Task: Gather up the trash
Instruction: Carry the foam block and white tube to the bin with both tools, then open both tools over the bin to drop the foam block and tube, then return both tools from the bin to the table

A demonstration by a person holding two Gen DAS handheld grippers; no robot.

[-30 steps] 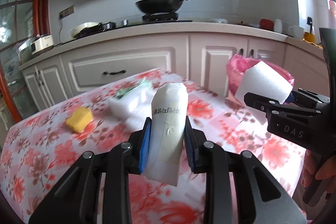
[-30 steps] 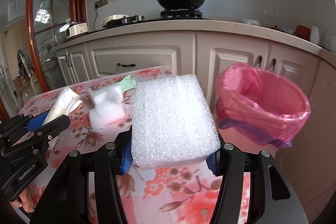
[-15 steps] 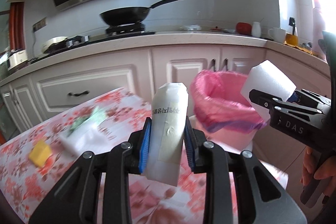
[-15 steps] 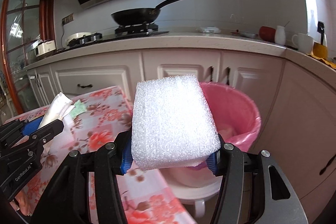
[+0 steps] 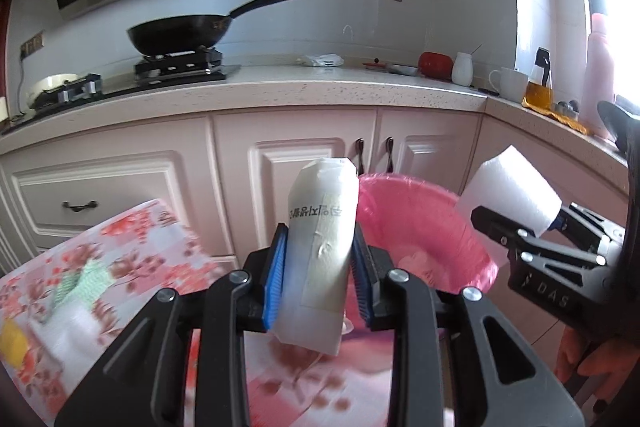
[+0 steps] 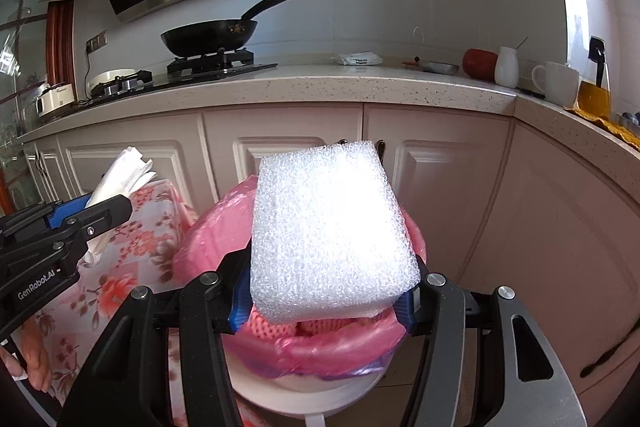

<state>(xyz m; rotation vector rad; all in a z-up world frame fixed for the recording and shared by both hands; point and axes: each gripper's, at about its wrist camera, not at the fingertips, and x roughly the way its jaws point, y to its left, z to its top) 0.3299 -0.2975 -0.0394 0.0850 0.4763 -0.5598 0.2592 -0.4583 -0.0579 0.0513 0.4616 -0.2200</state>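
Note:
My left gripper [image 5: 320, 275] is shut on a white paper packet [image 5: 320, 251] with printed text, held upright over the table edge, just left of the pink-lined trash bin [image 5: 420, 223]. My right gripper [image 6: 324, 291] is shut on a white foam block [image 6: 328, 235] and holds it over the bin [image 6: 344, 347], whose pink bag holds some trash. The right gripper with its foam shows in the left wrist view [image 5: 520, 227]. The left gripper with its packet shows in the right wrist view [image 6: 96, 211].
The floral tablecloth table [image 5: 152, 251] lies to the left with a white foam piece [image 5: 72, 327], a green scrap [image 5: 84, 279] and a yellow sponge [image 5: 12, 343]. Pink cabinets [image 6: 460, 187] and a counter with a wok [image 5: 180, 35] stand behind.
Both grippers have swung right, away from the table toward the bin. The foam block is now over the bin opening; the packet is close to its left rim.

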